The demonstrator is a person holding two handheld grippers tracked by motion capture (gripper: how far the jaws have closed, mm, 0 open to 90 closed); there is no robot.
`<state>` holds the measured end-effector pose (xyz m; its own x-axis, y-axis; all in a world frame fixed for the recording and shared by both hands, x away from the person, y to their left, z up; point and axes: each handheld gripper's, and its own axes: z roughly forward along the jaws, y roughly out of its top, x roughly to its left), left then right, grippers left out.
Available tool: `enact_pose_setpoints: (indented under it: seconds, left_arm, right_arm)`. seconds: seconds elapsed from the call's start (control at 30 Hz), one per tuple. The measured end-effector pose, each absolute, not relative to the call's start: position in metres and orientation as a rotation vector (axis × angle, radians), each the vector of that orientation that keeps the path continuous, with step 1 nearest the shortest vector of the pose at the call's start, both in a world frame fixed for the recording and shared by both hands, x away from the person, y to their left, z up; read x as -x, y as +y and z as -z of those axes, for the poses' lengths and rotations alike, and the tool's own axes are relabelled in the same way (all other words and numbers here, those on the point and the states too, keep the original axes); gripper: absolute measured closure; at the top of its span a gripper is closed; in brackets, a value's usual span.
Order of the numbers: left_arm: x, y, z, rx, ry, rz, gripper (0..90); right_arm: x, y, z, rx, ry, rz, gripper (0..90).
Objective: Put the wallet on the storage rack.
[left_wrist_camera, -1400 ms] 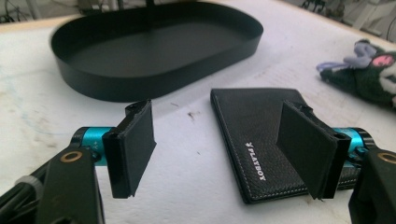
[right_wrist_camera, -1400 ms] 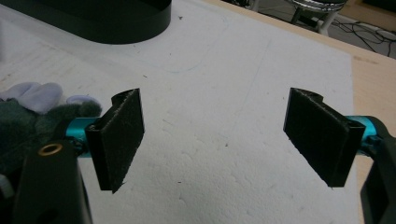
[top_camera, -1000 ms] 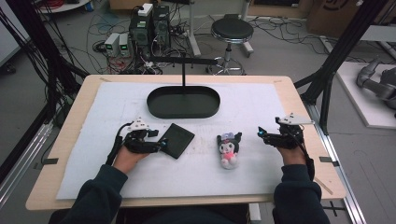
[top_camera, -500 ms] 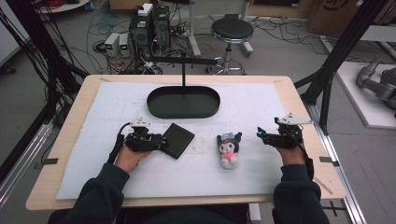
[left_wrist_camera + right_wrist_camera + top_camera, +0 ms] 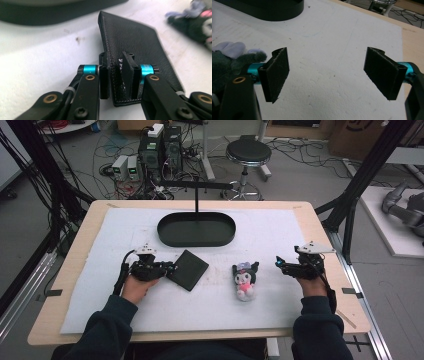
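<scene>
Left gripper (image 5: 117,75) clamped the near edge of the wallet (image 5: 135,42); right gripper (image 5: 325,75) gaped wide, holding nothing.

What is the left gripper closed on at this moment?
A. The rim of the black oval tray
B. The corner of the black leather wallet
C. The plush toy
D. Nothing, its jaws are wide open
B. In the left gripper view the left gripper has its jaws pinched on the near corner of the black leather wallet, while the plush toy lies apart on the white mat.
</scene>
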<state>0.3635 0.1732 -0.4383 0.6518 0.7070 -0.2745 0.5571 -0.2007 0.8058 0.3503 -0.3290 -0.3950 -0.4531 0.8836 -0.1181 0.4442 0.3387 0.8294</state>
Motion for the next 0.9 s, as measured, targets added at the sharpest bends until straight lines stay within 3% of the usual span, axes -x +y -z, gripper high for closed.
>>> enact_pose_setpoints:
  seconds: [0.5,0.9]
  left_arm:
    - [-0.361,0.187,0.426,-1.733,0.964,-0.129,86.1]
    - [-0.364,0.185,0.431,-1.769,0.988,-0.123,89.8]
  right_arm:
    - [-0.35,-0.331,0.395,-1.167,2.034,-0.999,20.8]
    - [-0.351,-0.331,0.396,-1.177,2.036,-0.991,20.7]
